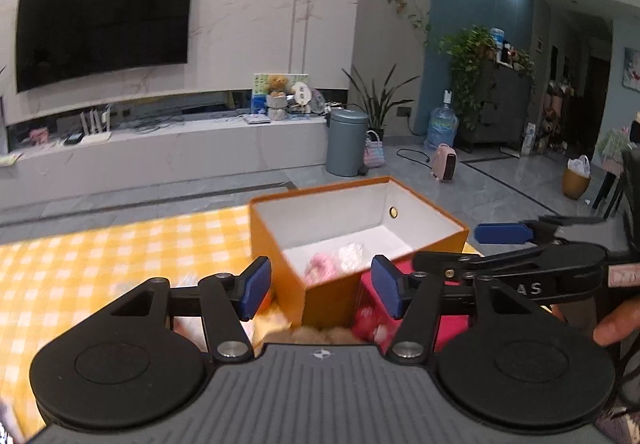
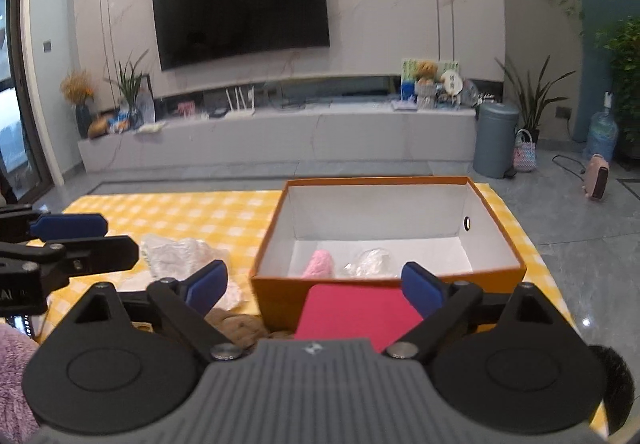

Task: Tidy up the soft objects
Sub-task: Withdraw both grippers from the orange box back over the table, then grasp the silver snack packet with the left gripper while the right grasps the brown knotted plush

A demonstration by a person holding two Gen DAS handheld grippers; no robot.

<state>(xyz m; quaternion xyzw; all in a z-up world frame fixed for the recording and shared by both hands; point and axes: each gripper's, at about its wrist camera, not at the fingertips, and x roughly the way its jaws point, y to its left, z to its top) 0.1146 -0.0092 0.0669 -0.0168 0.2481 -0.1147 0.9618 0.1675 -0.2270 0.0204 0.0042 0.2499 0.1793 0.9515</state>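
Note:
An open orange box (image 1: pixel 280 244) (image 2: pixel 496 276) with a white inside stands on the yellow checked tablecloth (image 1: pixel 100 264) (image 2: pixel 180 211). Inside it lie a pink soft item (image 1: pixel 320 266) (image 2: pixel 318 263) and a clear plastic-wrapped item (image 1: pixel 352 254) (image 2: pixel 370 262). My left gripper (image 1: pixel 320 284) is open and empty just before the box's near corner. My right gripper (image 2: pixel 316 284) is open and empty, over a red pack (image 2: pixel 356 310) (image 1: pixel 372 312) at the box's near wall. A white crumpled soft item (image 2: pixel 180 254) and a tan fuzzy item (image 2: pixel 236 324) (image 1: pixel 320 334) lie left of the box.
The right gripper's fingers (image 1: pixel 504 234) reach in from the right of the left view; the left gripper's fingers (image 2: pixel 68 228) show at the left of the right view. Beyond the table's far edge is grey floor, a TV console (image 2: pixel 280 139) and a bin (image 1: pixel 346 141).

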